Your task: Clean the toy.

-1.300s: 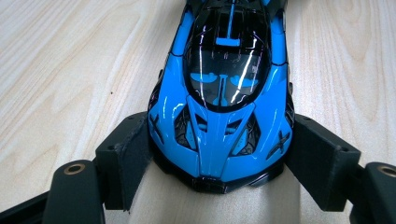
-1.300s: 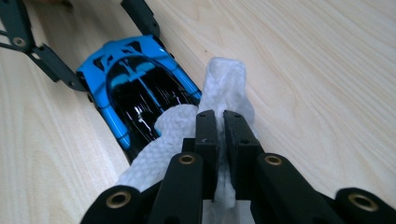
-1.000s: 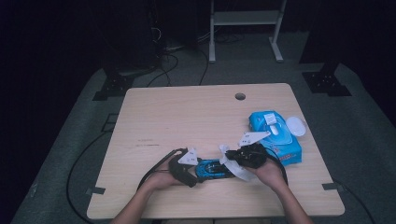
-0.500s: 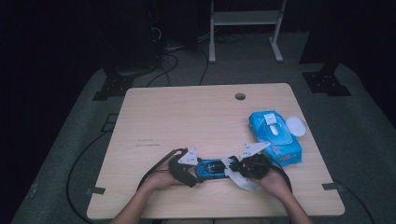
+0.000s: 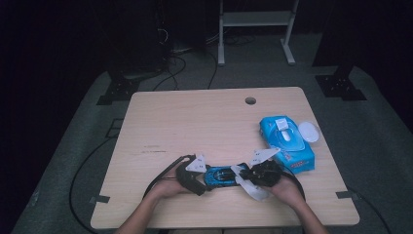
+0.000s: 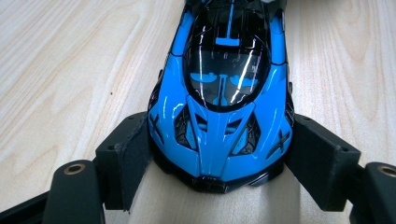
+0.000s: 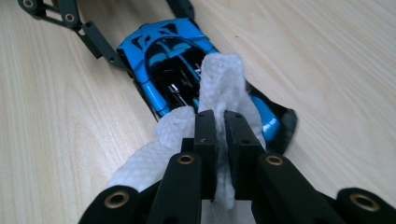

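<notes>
High view showed a blue toy car (image 5: pixel 220 175) lying near the front edge of the wooden table (image 5: pixel 204 122), its long axis running left to right between the two grippers; which end was the nose was too small to tell there. The left gripper (image 5: pixel 204 179) met the car's left end, and the right gripper (image 5: pixel 243 179) held a white wipe (image 5: pixel 251 187) at the car's right end, the hand behind it covering much of the tool. A blue pack of wet wipes (image 5: pixel 287 144) lay well apart to the right, with a white round lid (image 5: pixel 309 131) just beside it. Left gripper view had the car (image 6: pixel 224 93) pointing nose-first toward the camera, its long axis running straight away up the picture and its rear cut off at the top edge. The black pads (image 6: pixel 135 154) pressed on both flanks of the nose, so the jaws stood fairly wide yet clamped on the car. Right gripper view showed the right gripper (image 7: pixel 219 130) nearly closed, pinching the folded wipe (image 7: pixel 219 84), which draped over the car's (image 7: pixel 159 51) rear and hid part of it; the car's far end lay between the other gripper's black links (image 7: pixel 93 37).
</notes>
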Demonstrator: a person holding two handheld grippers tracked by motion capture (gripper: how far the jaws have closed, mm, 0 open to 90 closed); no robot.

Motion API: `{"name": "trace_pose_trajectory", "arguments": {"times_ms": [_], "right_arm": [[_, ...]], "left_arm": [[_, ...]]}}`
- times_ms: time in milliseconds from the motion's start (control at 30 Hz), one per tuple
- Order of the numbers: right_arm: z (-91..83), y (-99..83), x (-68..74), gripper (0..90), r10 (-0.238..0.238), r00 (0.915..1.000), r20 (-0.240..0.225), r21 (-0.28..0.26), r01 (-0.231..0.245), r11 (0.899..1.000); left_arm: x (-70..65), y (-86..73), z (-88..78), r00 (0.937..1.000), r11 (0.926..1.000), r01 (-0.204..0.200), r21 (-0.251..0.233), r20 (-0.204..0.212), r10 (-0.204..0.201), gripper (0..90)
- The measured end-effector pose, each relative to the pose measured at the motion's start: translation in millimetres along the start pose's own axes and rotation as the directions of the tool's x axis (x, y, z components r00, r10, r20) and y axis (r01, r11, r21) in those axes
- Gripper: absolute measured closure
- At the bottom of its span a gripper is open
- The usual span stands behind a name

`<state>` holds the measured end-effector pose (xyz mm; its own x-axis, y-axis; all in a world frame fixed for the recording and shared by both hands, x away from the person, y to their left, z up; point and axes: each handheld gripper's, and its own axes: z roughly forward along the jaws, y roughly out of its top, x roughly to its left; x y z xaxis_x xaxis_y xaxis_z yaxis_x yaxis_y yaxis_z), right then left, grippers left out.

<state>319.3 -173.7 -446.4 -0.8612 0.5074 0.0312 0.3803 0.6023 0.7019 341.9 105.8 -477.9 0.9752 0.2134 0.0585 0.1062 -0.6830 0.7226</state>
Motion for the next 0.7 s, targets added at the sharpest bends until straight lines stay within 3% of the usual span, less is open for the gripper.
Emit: {"name": "trace_pose_trajectory", "arguments": {"times_ms": [100,167,300,467,700], "right_arm": [[-4.1,2.0,-0.7,83.5,0.01,0.9999,0.0,-0.021,-0.01,1.0],[-4.3,3.7,0.4,83.5,0.026,0.9992,-0.03,-0.049,-0.027,0.998],[0.5,1.0,3.0,83.1,0.018,0.9989,-0.044,-0.018,-0.019,1.0],[-1.5,-4.0,-1.9,83.2,0.063,0.9954,-0.071,-0.034,-0.066,0.997],[0.4,-4.3,2.0,83.3,0.059,0.9956,-0.072,-0.04,-0.062,0.997]], "left_arm": [[0.2,-0.1,0.0,1.0,1.0,0.002,-0.001,0.002,-0.002,25.4],[0.0,0.0,0.2,1.0,1.0,0.002,-0.003,0.0,-0.002,25.4],[0.1,0.1,-0.1,1.0,1.0,-0.002,0.002,0.001,0.002,25.4],[0.0,0.4,-0.2,1.0,1.0,-0.002,0.004,0.0,0.002,25.4],[0.0,2.6,-0.3,1.0,0.9998,-0.004,0.022,-0.001,0.004,25.0]]}}
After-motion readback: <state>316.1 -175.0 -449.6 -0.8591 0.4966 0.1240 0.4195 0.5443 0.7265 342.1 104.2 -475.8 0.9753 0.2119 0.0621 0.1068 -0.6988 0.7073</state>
